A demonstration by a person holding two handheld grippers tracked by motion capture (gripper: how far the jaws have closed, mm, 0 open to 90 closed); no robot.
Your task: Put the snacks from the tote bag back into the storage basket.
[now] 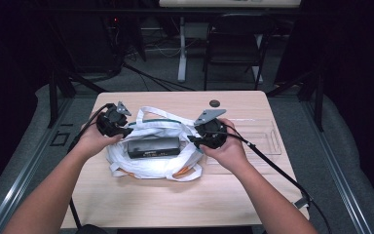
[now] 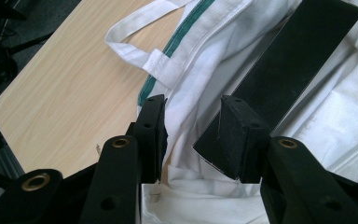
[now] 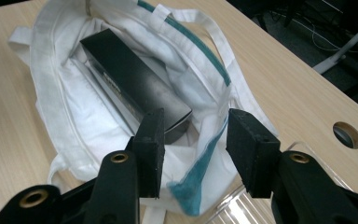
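A black box [image 1: 154, 146] lay inside the white cloth bag [image 1: 151, 165] at table centre. Left gripper [image 1: 122, 131] at nine o'clock and right gripper [image 1: 195, 139] at three o'clock stood unclenched over the rims, grasping nothing; closing the bag apparently remained.

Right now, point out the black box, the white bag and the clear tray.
black box [image 1: 153, 146], high view, middle of its top face
white bag [image 3: 51, 100], right gripper view, cloth beside the box
clear tray [image 1: 268, 141], high view, bare floor of the tray
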